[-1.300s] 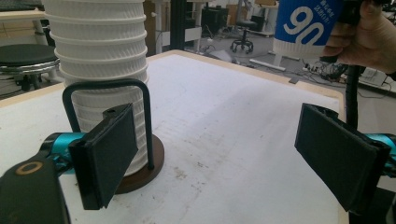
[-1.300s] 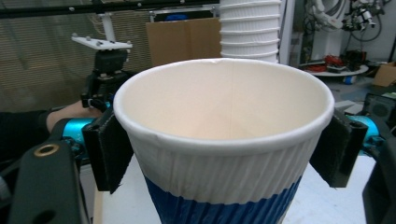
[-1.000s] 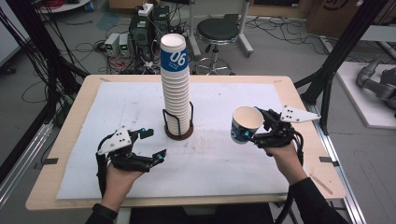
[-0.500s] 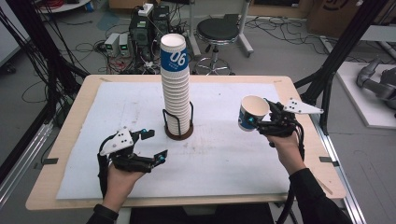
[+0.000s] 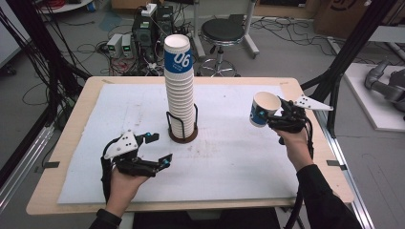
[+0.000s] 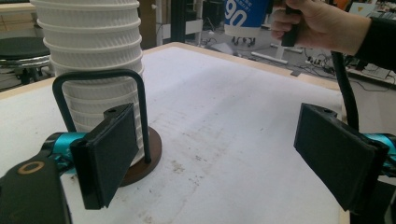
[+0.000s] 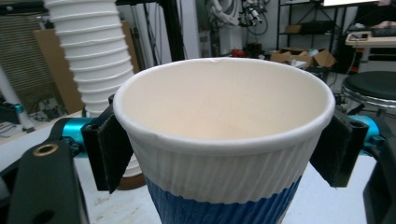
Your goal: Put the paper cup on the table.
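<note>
Cup: a single paper cup [image 5: 263,109], white ribbed top over a blue band, held in the air above the right side of the table, tilted, its open mouth toward the camera of the right gripper view [image 7: 224,140].
Right gripper: the right gripper [image 5: 273,116] clamps the cup just under the rim, one black pad on each side.
Stack: a tall stack of cups [image 5: 179,86] stands upright in a black wire holder [image 5: 181,129] on a round brown base, near the table's middle, well apart from the held cup.
Left gripper: the left gripper [image 5: 154,149] rests low at the front left of the table, jaws apart with nothing between them, aimed at the holder.
Table: a wooden table [image 5: 86,95] covered by a white sheet.
</note>
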